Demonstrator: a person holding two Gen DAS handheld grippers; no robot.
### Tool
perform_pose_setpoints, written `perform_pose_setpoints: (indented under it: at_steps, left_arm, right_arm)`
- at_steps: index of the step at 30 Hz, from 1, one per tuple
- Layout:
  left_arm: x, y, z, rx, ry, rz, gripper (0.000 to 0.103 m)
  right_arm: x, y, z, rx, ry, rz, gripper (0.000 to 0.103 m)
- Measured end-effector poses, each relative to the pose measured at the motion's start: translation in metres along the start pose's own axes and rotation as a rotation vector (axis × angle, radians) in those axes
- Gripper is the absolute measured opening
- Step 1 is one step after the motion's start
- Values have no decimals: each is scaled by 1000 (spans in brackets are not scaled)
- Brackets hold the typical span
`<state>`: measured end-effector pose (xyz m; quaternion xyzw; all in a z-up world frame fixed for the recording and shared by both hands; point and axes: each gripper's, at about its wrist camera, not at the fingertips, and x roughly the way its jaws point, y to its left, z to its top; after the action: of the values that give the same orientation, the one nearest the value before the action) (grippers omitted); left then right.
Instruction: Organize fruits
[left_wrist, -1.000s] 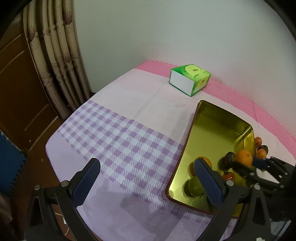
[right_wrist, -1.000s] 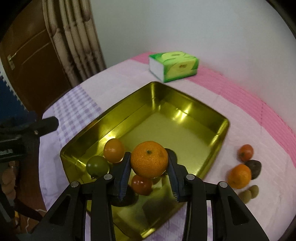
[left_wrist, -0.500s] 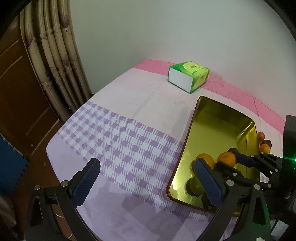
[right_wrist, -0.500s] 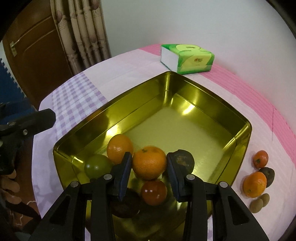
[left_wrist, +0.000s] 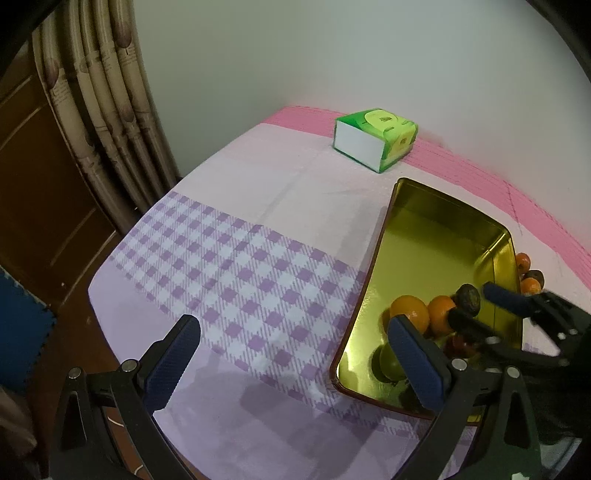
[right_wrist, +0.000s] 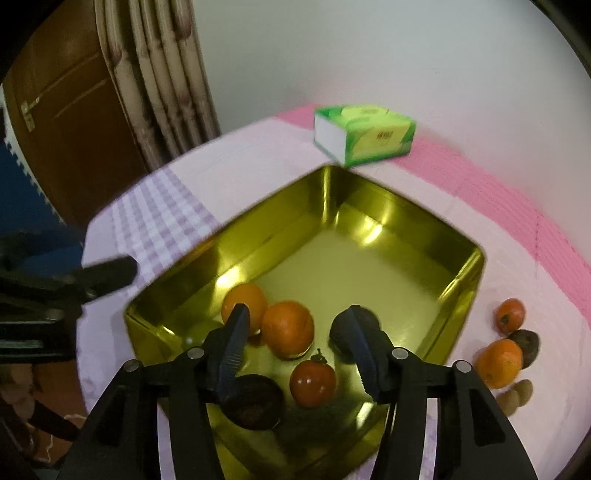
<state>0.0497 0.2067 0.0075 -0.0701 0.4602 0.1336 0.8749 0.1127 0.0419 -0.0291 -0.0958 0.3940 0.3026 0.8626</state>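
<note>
Right gripper (right_wrist: 299, 347) is spread wide over the near end of the gold tray (right_wrist: 467, 273), nothing between its fingers. Just ahead of it an orange (right_wrist: 287, 329) sits on the tray floor, touching a second orange (right_wrist: 244, 302), with a red fruit (right_wrist: 312, 382) and a dark fruit (right_wrist: 255, 400) close by. Left gripper (left_wrist: 291, 365) hangs wide open and empty over the checked tabletop (left_wrist: 236, 273). More fruit (right_wrist: 499, 360) lies outside the tray's right wall; a green tissue box (right_wrist: 364, 133) sits beyond.

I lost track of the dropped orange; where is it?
In the right wrist view the orange lies inside the gold tray, beside another orange, just beyond the open right tongs.
</note>
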Motion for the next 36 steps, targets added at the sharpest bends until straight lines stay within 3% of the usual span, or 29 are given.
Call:
perform_pose_setpoints:
  at_steps: [4, 7, 14, 18, 26, 36]
  left_arm:
    - [-1, 0, 0, 0, -1, -1, 101]
    - [-2, -1, -1, 6, -4, -4, 101]
    - [-4, -9, -4, 20, -14, -27, 101]
    - [-3, -19, -7, 49, -10, -33, 101]
    - [-12, -34, -6, 134, -67, -13, 101]
    - [-23, -88, 2, 244, -60, -74, 101]
  right_arm:
    - [-40, -29, -1, 51, -89, -63, 67]
    - [-64, -66, -9, 112, -127, -141, 78]
    - [-91, -167, -51, 274, -92, -366, 87]
    - [-92, -207, -79, 344, -56, -432, 89]
    - [-84, -259, -116, 410, -3, -477, 89]
    - [-71, -282, -122, 412, 21, -481, 90]
